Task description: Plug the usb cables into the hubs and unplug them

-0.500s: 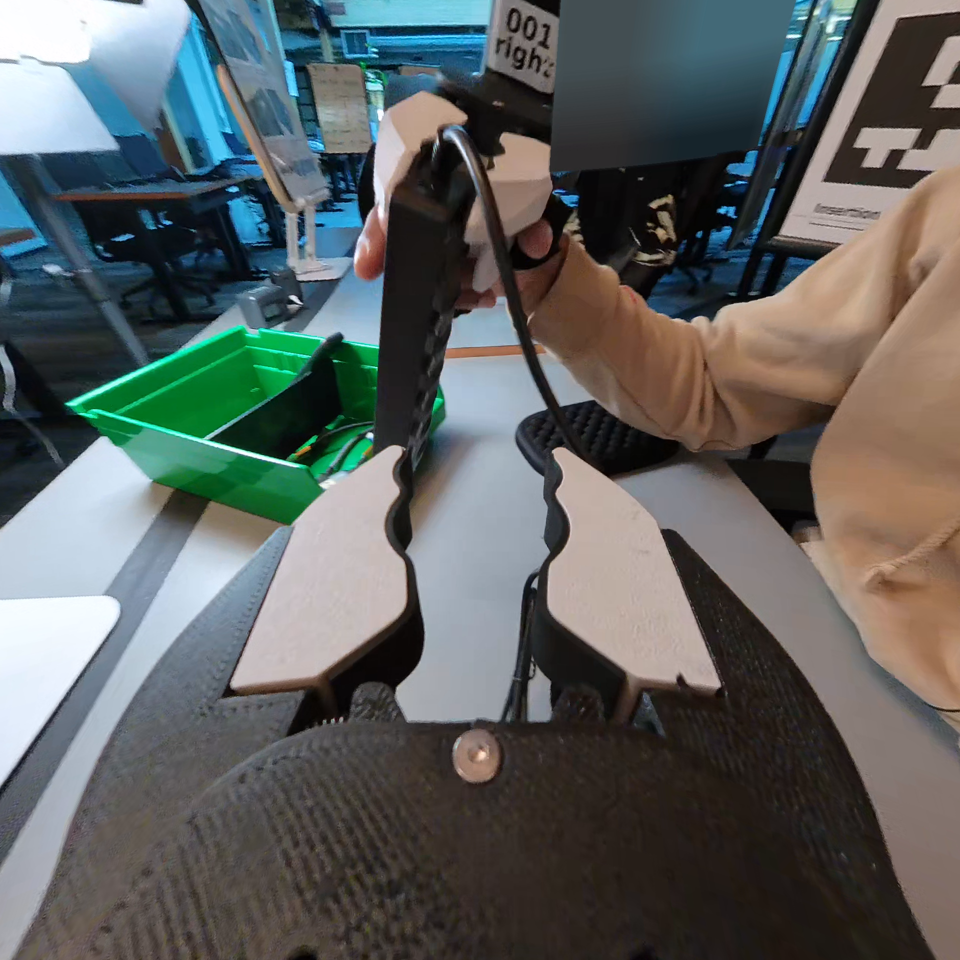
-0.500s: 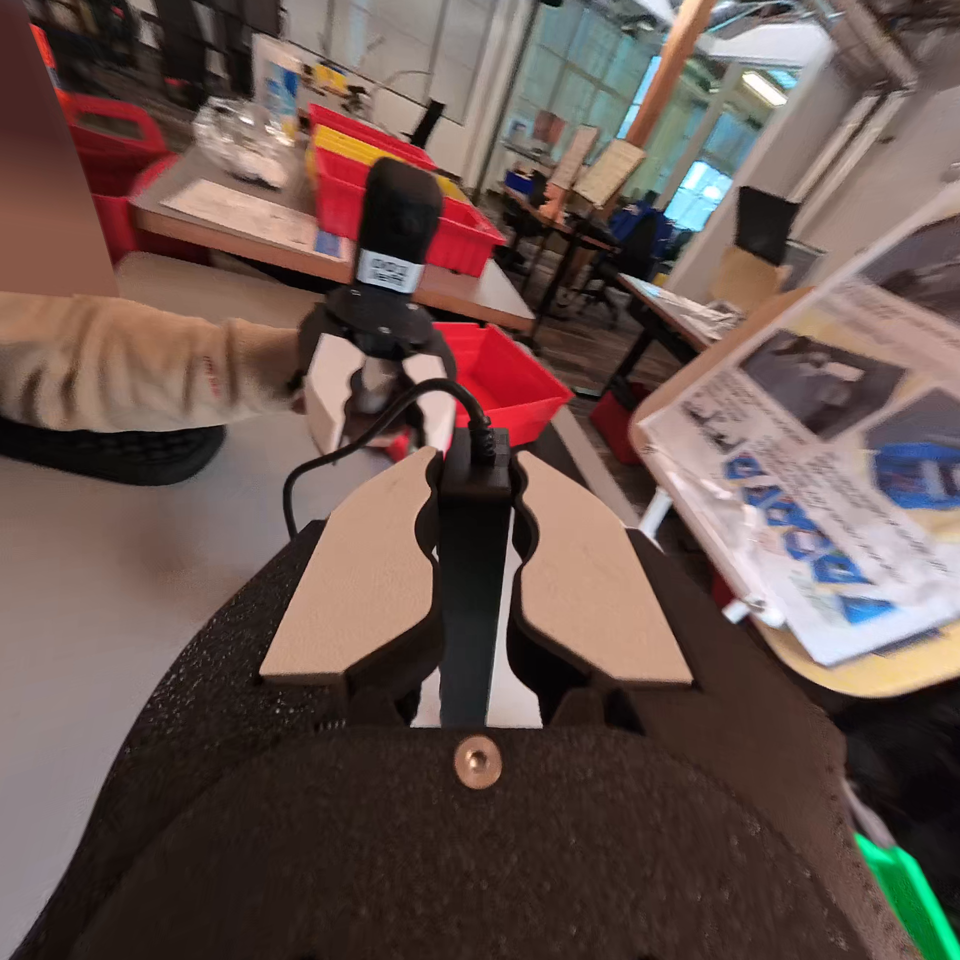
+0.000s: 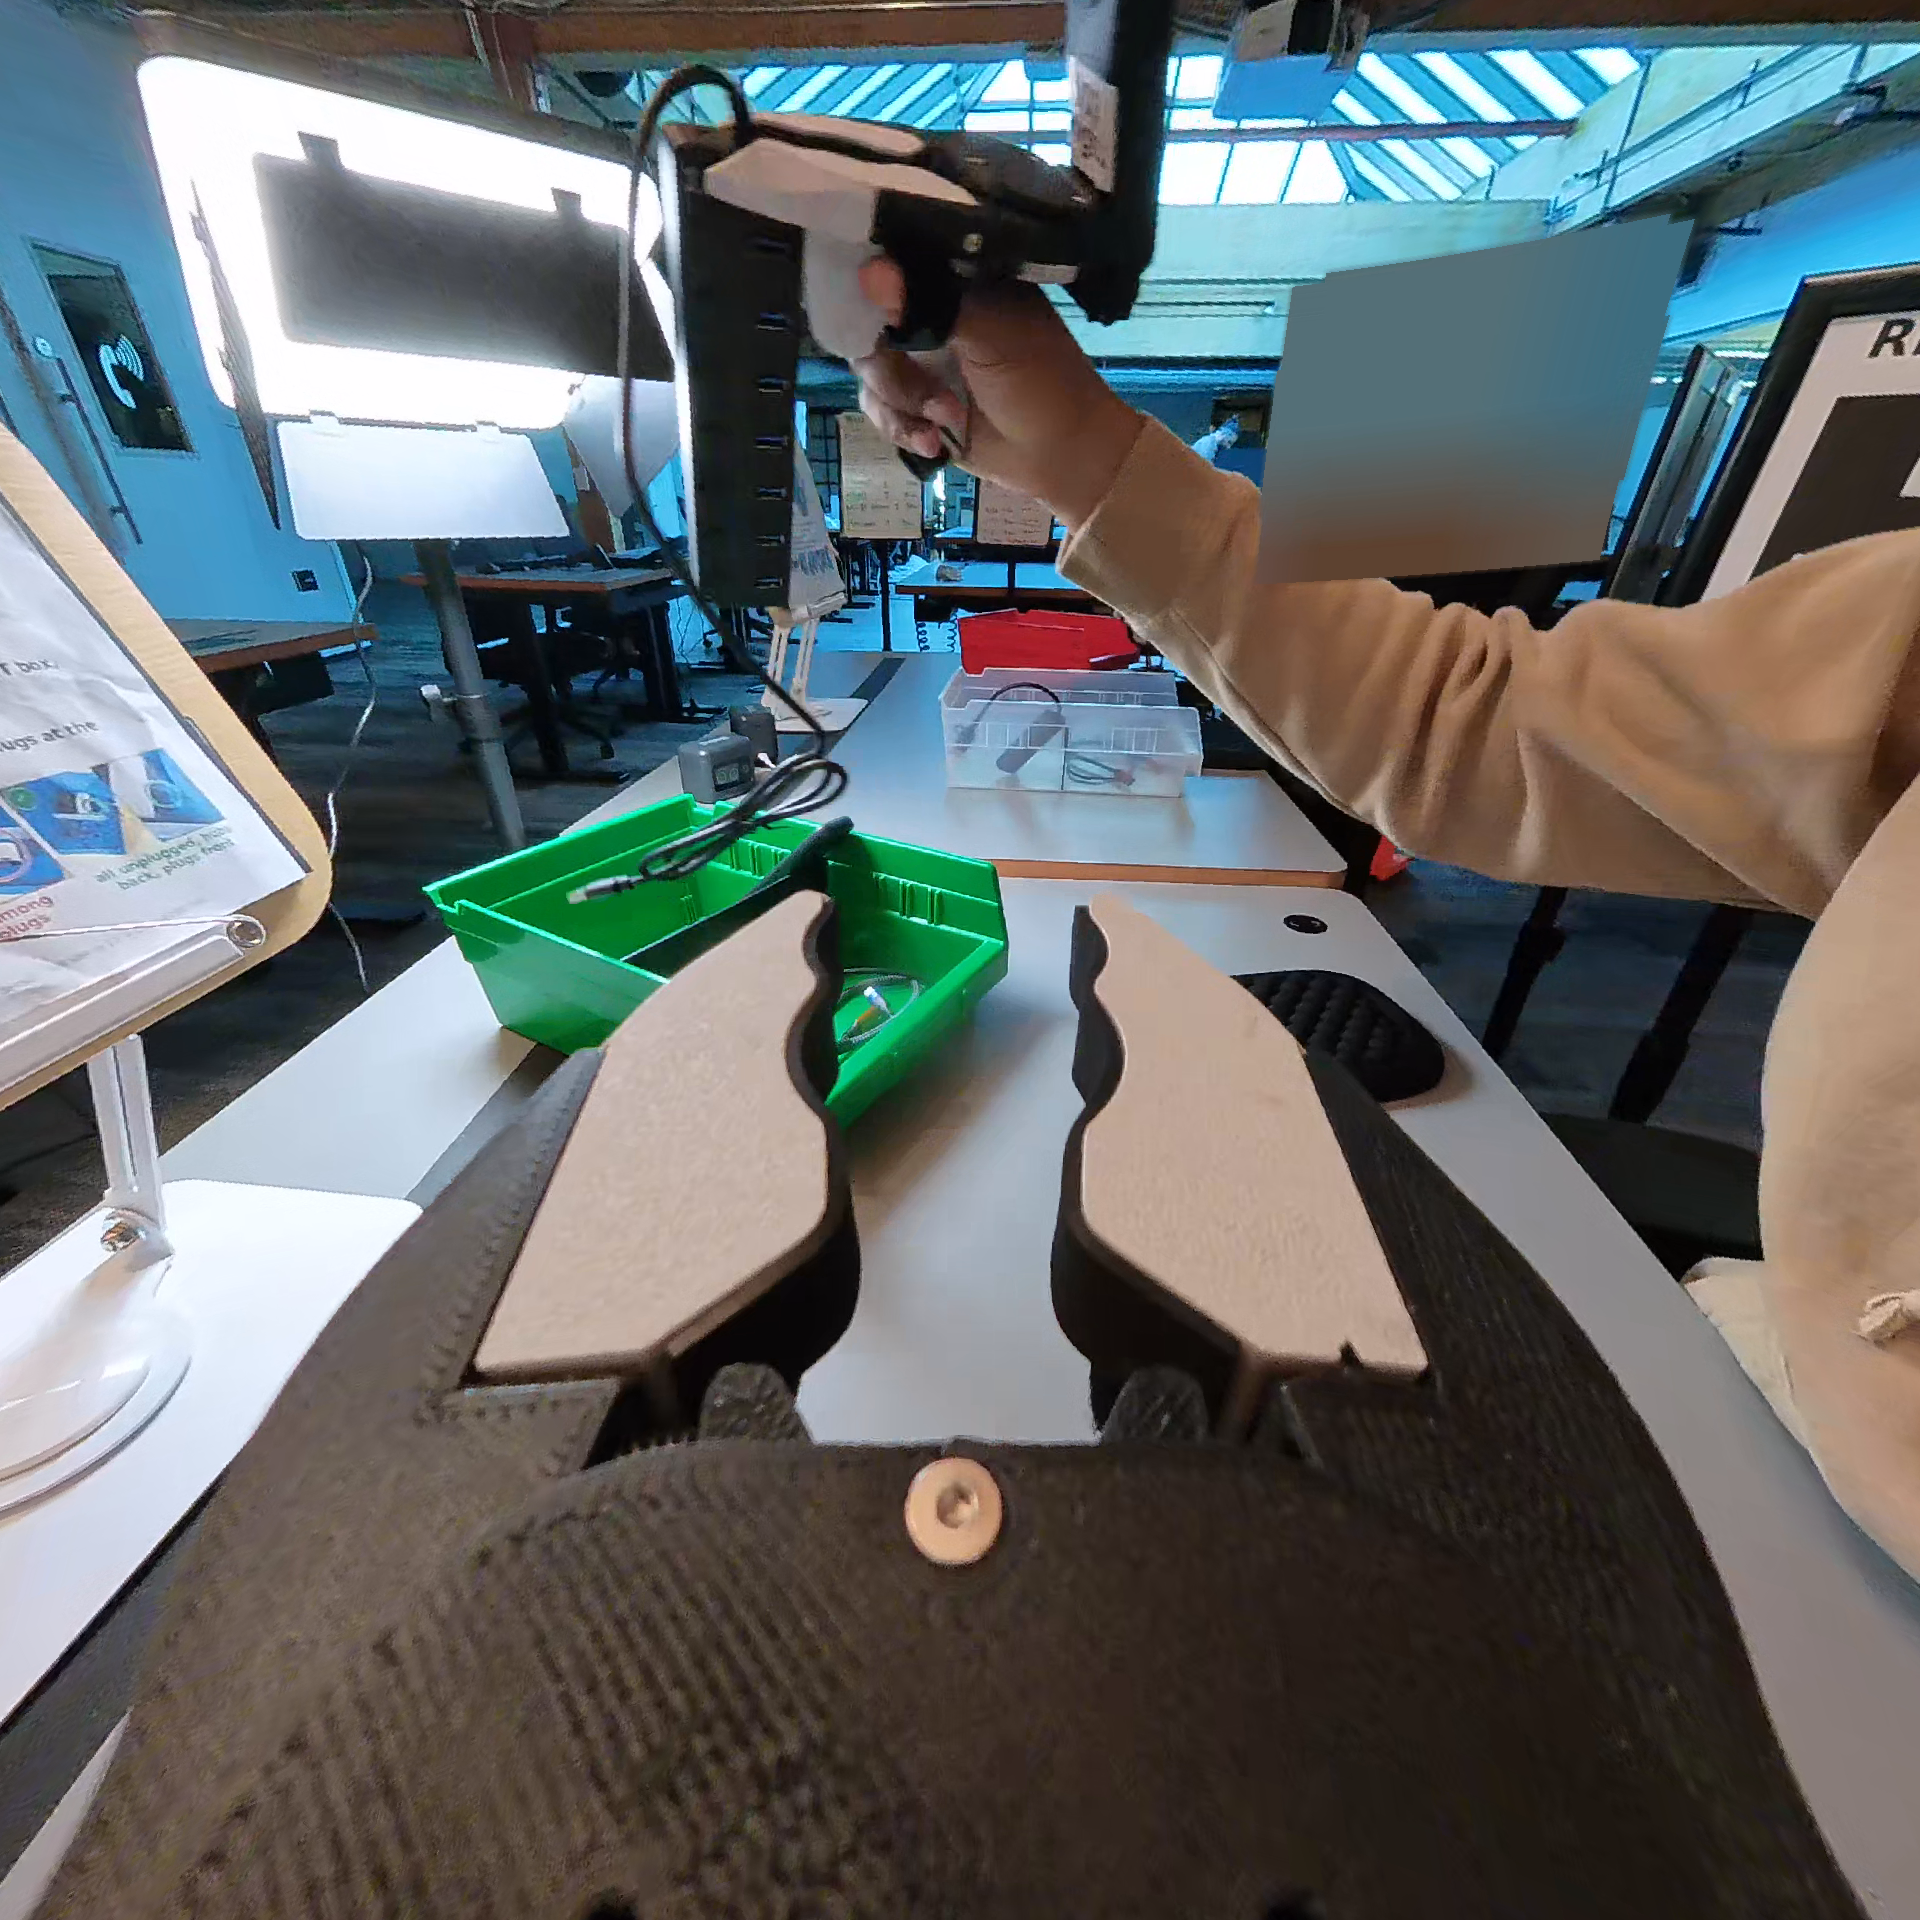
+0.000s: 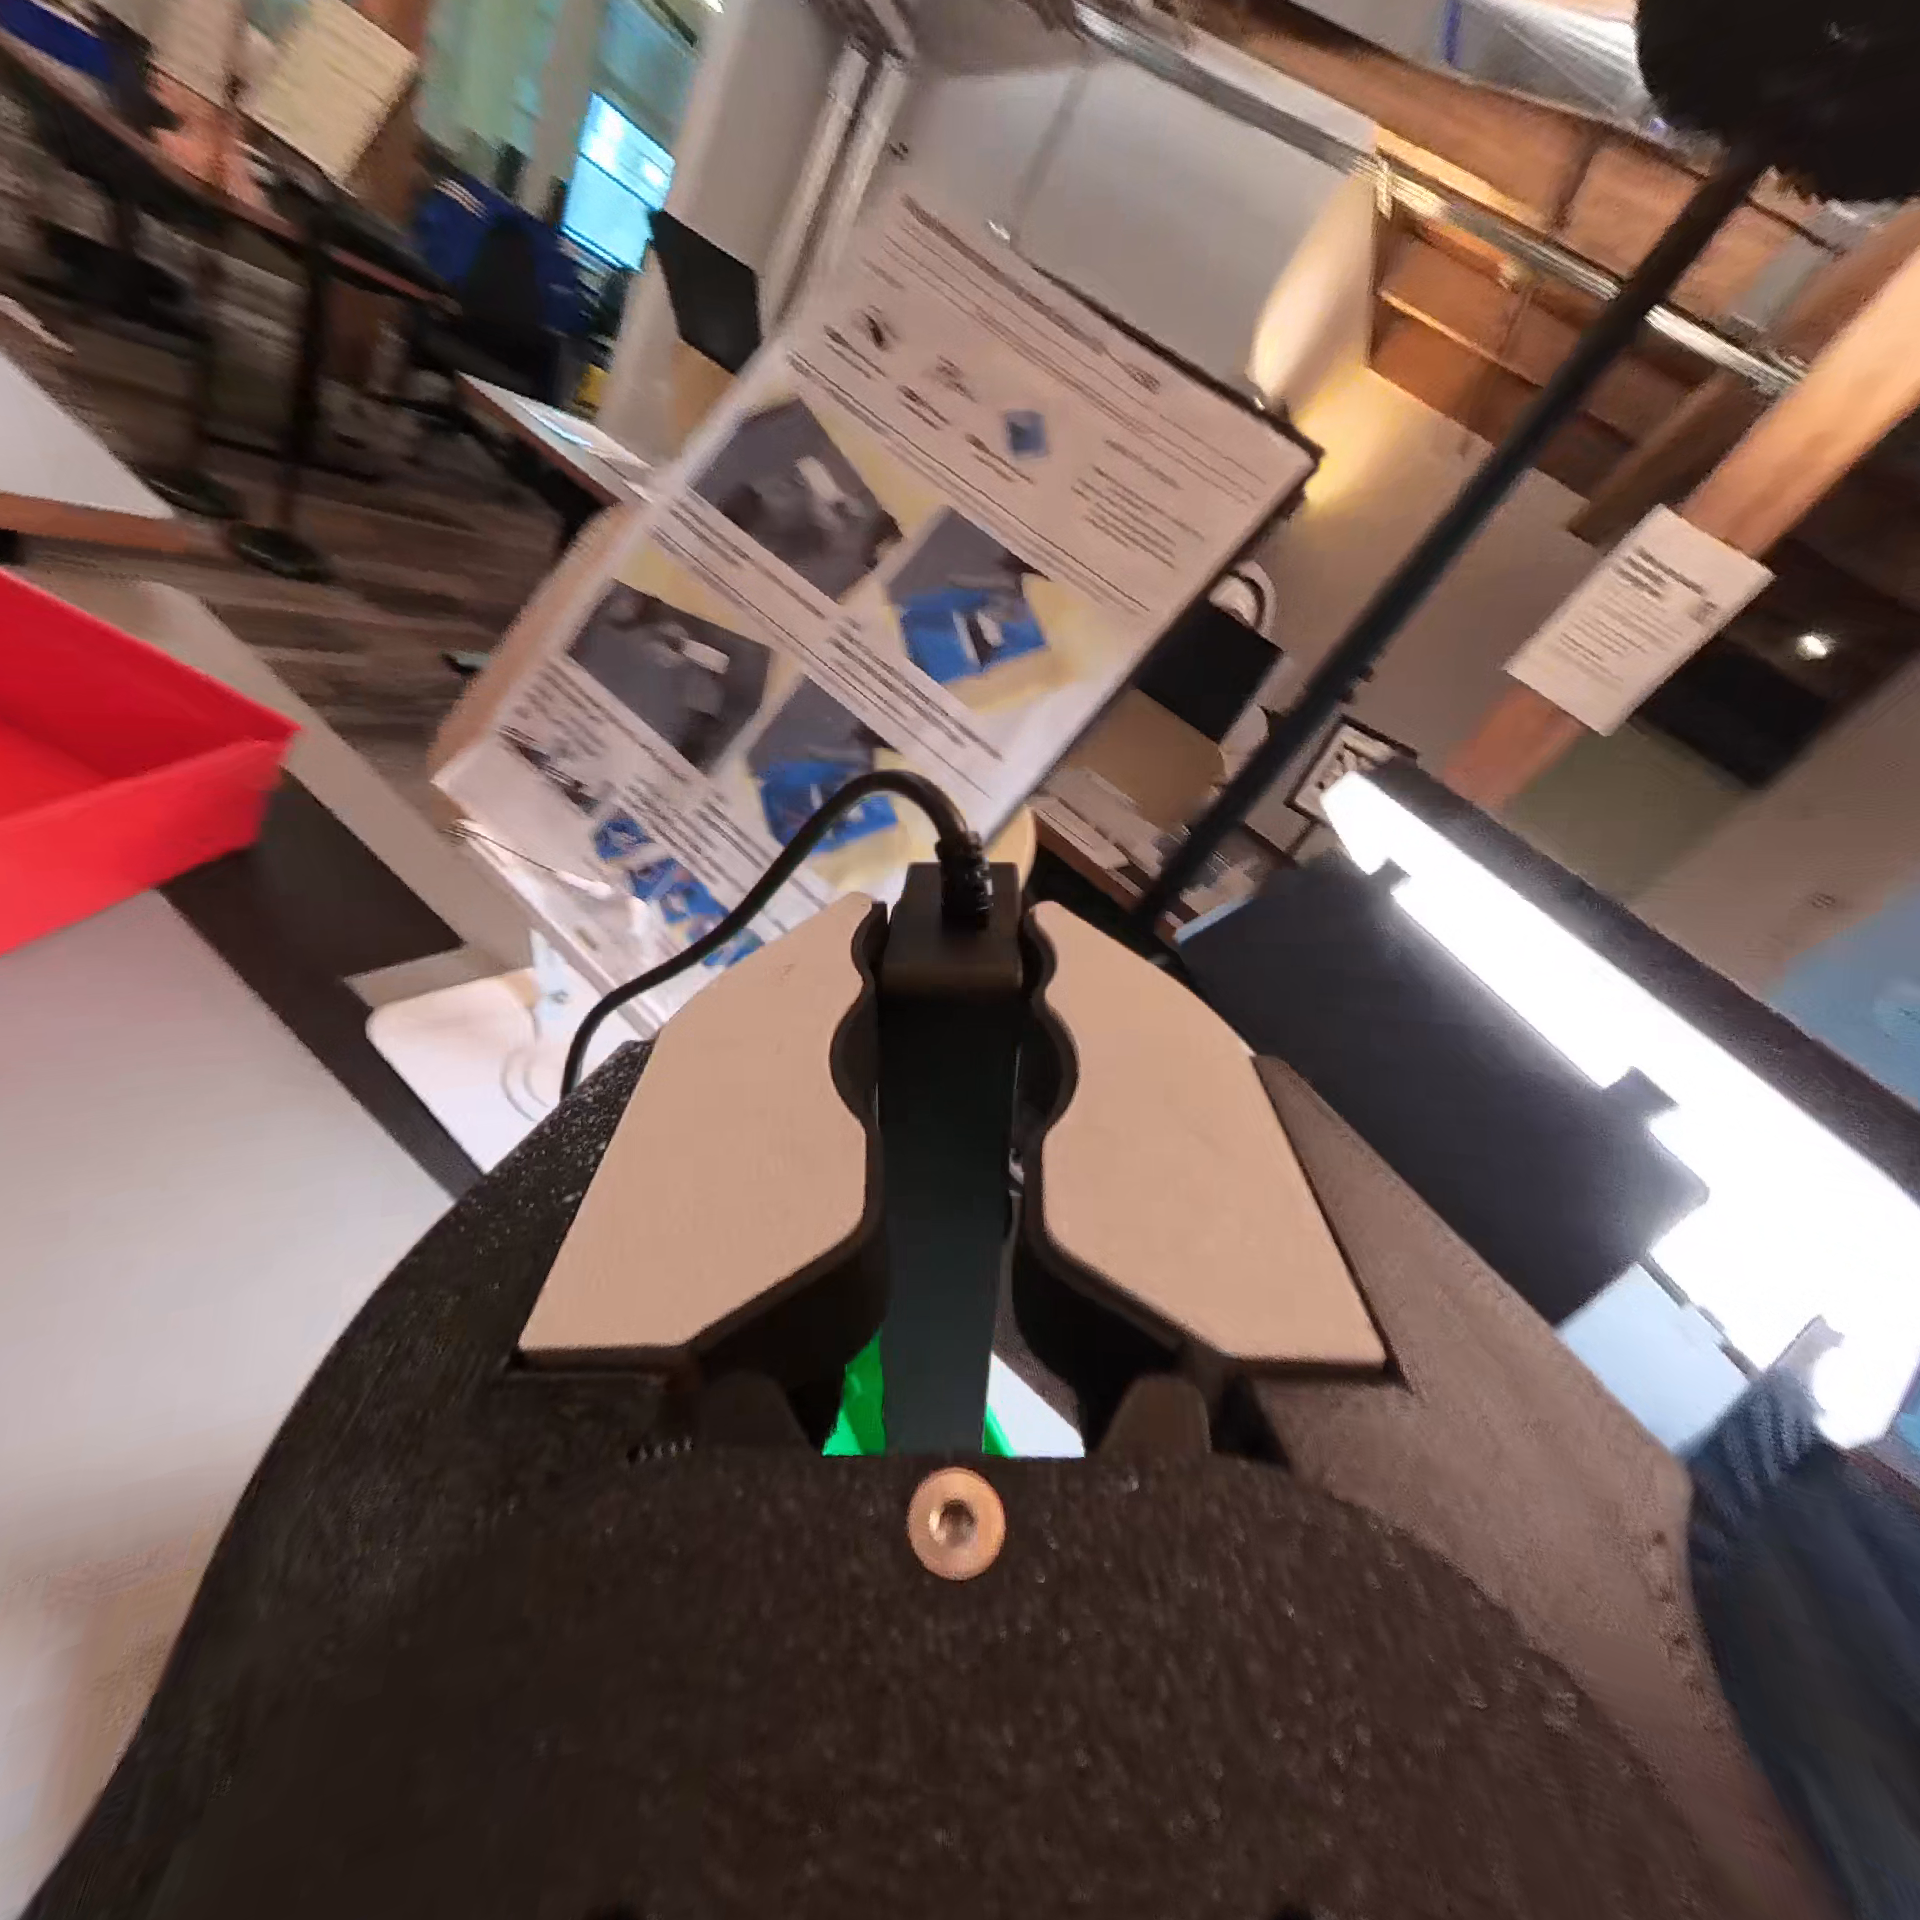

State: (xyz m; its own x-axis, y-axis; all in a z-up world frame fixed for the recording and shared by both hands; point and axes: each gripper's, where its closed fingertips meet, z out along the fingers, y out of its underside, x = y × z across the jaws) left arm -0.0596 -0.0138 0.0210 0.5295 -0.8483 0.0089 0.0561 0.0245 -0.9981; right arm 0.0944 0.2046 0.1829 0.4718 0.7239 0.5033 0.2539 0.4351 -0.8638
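Clearly a hub-fetching step, nothing plugged yet. Right gripper (image 4: 951,951) pinching the black USB hub (image 3: 740,395) by its cable end, raised high above the worktop (image 3: 940,1164), long body hanging down, row of ports facing sideways and all seemingly vacant. Hub's own cable (image 3: 727,800) trailing from the top, looping down, its plug end dangling over the green bin (image 3: 582,971). Left gripper (image 3: 948,961) spread wide, holding nothing, hovering low over the worktop just beside the bin. Inside the bin: a dark flat item leaning against a divider and some thin wiring in the near compartment, too small to identify. Farther back, a clear divided tray (image 3: 1070,732) with another dark device and cord, and a red bin (image 3: 1044,639) beyond it. Black wrist rest (image 3: 1351,1023) lying to the right.

Judged next: hub lowered and steadied, ports turned toward the left gripper; then a plug picked from the bin with the left, squared to a port before pushing. Care needed with the dangling cable, likely to snag on the bin edge
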